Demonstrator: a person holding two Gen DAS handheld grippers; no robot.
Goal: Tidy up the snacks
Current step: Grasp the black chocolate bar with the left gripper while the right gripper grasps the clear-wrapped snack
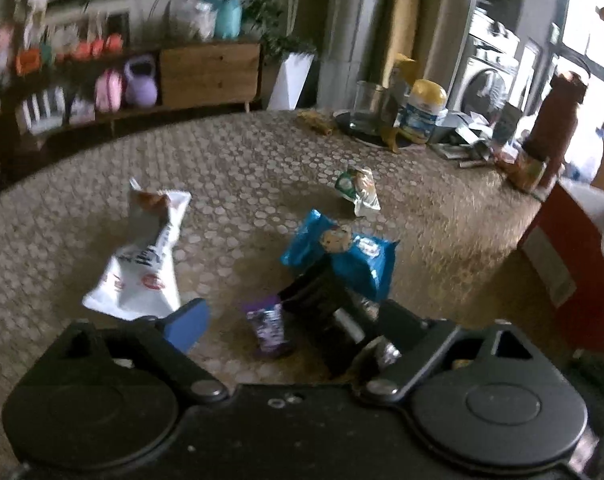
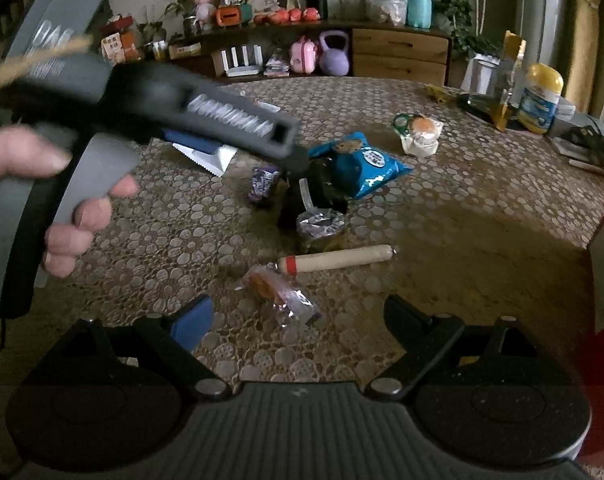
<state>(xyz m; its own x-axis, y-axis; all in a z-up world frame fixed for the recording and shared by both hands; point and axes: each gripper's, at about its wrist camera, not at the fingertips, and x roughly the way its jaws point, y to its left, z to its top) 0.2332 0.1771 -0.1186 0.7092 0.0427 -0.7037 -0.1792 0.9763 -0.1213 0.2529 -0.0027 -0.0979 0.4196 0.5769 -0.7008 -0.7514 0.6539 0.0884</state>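
Snacks lie scattered on the pebble-patterned table [image 1: 262, 152]. In the left wrist view my left gripper [image 1: 292, 320] hangs low over them, jaws apart. A purple packet [image 1: 268, 330] and a dark foil-topped tin [image 1: 326, 312] lie between its fingers, neither visibly pressed. Beyond are a blue cookie bag [image 1: 342, 252], a white bag [image 1: 142, 256] and a green-white packet [image 1: 358, 188]. My right gripper [image 2: 298, 320] is open above an orange snack in clear wrap [image 2: 278, 292]. A sausage stick [image 2: 336, 260] lies just past it. A hand [image 2: 62, 200] holds the left gripper [image 2: 206, 116] at the left.
Clutter crowds the table's far right: a glass [image 1: 368, 104], a yellow-lidded tub [image 1: 422, 110], a brown bottle [image 1: 558, 120] and papers. A red box [image 1: 574, 272] stands beside the right edge. A sideboard [image 2: 398, 52] with a purple kettlebell [image 2: 334, 56] is behind.
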